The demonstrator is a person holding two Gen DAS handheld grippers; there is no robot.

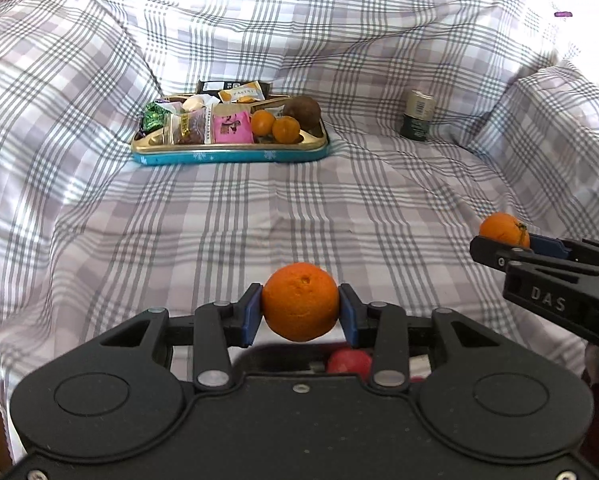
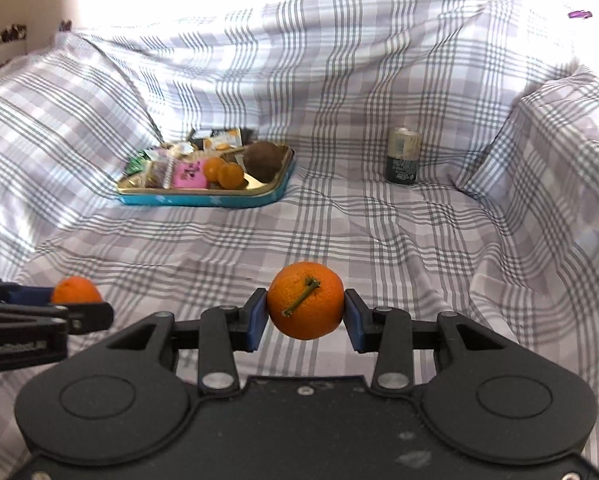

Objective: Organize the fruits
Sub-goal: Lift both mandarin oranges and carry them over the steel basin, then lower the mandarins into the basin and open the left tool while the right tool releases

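Observation:
My left gripper is shut on an orange and holds it above the checked cloth. My right gripper is shut on a stemmed orange; it also shows in the left wrist view. The left gripper's orange also shows at the left of the right wrist view. A blue-sided gold tray lies far ahead; it holds two small oranges, a brown fruit and snack packets. The tray also shows in the right wrist view.
A dark green can stands on the cloth to the right of the tray, also in the right wrist view. A red object shows under my left gripper. The cloth rises in folds at the back and both sides.

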